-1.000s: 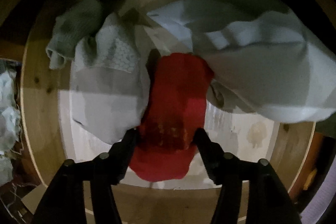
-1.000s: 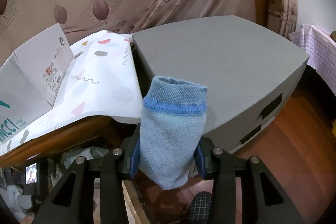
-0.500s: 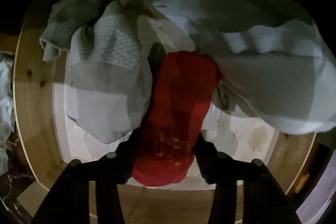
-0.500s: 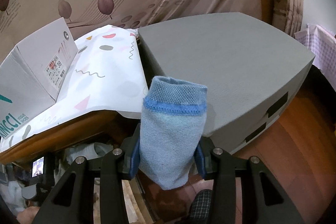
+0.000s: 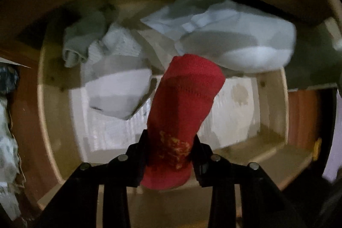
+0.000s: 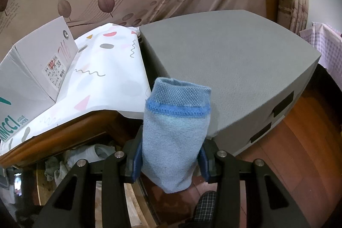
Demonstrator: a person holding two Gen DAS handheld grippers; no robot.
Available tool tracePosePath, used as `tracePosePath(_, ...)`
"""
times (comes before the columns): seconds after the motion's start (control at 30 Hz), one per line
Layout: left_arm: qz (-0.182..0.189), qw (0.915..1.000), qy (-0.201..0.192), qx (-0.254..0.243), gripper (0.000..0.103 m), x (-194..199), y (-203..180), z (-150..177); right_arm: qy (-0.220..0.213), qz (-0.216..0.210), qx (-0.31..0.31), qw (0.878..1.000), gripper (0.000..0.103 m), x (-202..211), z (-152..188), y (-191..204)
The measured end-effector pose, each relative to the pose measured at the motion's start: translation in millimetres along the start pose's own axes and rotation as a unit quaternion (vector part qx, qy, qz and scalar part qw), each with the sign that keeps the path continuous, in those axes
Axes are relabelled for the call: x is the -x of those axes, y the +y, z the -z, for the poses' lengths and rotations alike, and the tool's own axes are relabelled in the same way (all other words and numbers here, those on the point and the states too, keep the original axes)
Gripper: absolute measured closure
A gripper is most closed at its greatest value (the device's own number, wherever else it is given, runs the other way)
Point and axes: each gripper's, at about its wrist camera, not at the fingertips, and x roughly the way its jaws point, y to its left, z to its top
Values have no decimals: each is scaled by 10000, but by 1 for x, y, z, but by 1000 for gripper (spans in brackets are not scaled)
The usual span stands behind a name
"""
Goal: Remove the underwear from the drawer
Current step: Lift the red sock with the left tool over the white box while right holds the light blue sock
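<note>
Left wrist view: left hand-held gripper, jaws closing, clamps a red garment above the drawer; pale garments remain inside. Right hand-held gripper clamps a blue garment.

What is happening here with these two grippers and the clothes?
A person is emptying a wooden drawer with two handheld grippers. The left gripper has a red knitted garment with a yellow print between its fingers, its jaws closing on it, above the white and grey clothes left in the drawer. The right gripper is shut on a light blue knitted garment with a darker blue band, in front of a grey cloth-covered box.
</note>
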Motion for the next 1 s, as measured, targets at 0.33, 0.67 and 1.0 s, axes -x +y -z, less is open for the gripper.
tracePosePath(0.33, -253, 9892, -1270, -690, 67, 83, -5, 57, -165, 184, 85, 9997, 63, 4, 0, 3)
tracePosePath(0.67, -15, 9704, -2390, -354, 67, 208, 24, 58, -284, 310, 113, 9991, 63, 8, 1, 4)
tracePosePath(1.0, 280, 9375, -3428, 528, 67, 340, 68, 9, -391, 363, 176, 9984, 63, 11, 1, 6)
